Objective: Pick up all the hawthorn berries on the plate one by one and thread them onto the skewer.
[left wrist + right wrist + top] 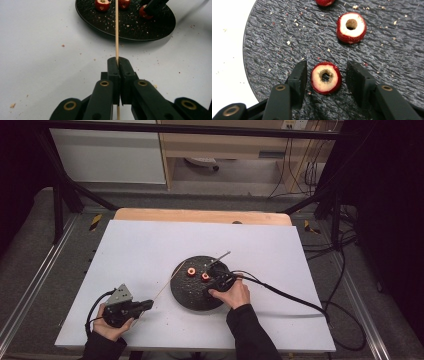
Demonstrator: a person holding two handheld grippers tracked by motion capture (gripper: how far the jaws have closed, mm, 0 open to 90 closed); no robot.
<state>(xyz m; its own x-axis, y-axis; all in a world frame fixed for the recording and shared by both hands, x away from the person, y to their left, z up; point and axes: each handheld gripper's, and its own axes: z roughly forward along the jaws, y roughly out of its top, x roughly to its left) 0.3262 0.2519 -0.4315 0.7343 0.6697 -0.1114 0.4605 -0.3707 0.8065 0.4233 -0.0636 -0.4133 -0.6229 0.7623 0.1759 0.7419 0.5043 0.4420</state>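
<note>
A round black plate [187,295] lies on the white table and carries cored red fruit pieces. My right gripper [327,68] is down over the plate, jaws either side of one cored piece [326,78], with a small gap at each pad. A second cored piece [351,27] lies beyond it, and a third [325,2] sits at the top edge. In the high view the right gripper [215,270] is at the plate's right part. My left gripper [118,61] is shut on a thin wooden skewer [116,30] that points toward the plate [125,27].
A thin metal rod [220,257] rests across the plate's far rim. Crumbs are scattered on the white table [125,250] around the plate. The right gripper's cable [285,295] trails off to the right. A wooden strip [200,215] borders the table's far edge.
</note>
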